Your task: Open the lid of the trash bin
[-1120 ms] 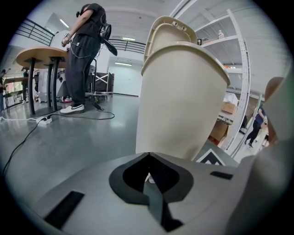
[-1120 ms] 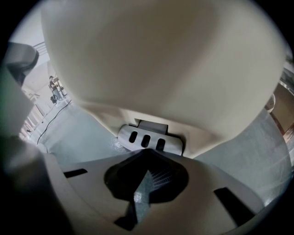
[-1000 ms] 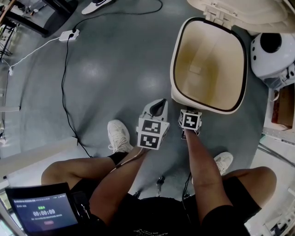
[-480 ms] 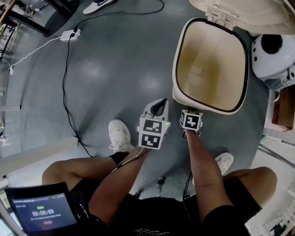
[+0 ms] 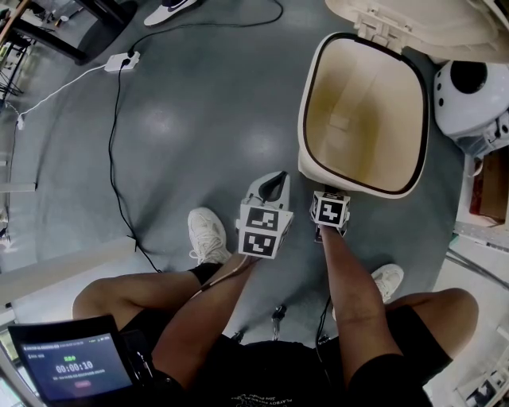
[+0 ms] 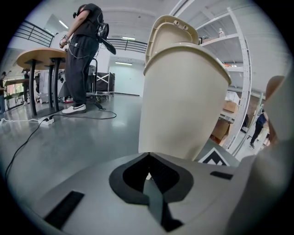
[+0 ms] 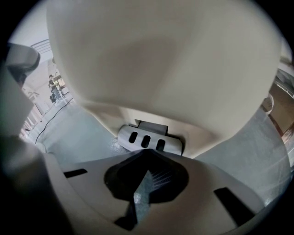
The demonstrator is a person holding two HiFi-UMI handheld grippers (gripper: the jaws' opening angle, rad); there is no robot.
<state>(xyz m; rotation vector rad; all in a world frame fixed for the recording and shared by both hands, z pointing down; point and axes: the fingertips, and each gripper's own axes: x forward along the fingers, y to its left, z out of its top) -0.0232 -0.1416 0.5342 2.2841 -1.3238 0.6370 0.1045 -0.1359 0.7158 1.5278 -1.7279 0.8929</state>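
Note:
The cream trash bin [image 5: 304, 103] stands on the grey floor with its lid [image 5: 413, 24] swung up at the far side, and its inside shows bare. My right gripper [image 5: 327, 195] is shut and low at the bin's front base. In the right gripper view its tips [image 7: 146, 152] sit right at the grey slotted foot pedal [image 7: 147, 140], under the bin body [image 7: 161, 59]. My left gripper [image 5: 276, 180] is shut and holds nothing. It hangs just left of the bin's near corner. In the left gripper view the left gripper [image 6: 148, 155] faces the bin wall [image 6: 183, 101] and the raised lid [image 6: 170, 27].
A white power strip [image 5: 119, 61] and a black cable [image 5: 115, 159] lie on the floor at left. A white domed device [image 5: 469, 95] and a cardboard box [image 5: 489, 183] sit right of the bin. My shoes [image 5: 208, 234] [image 5: 387, 278] flank the grippers. A person [image 6: 82, 55] stands by a round table [image 6: 41, 53].

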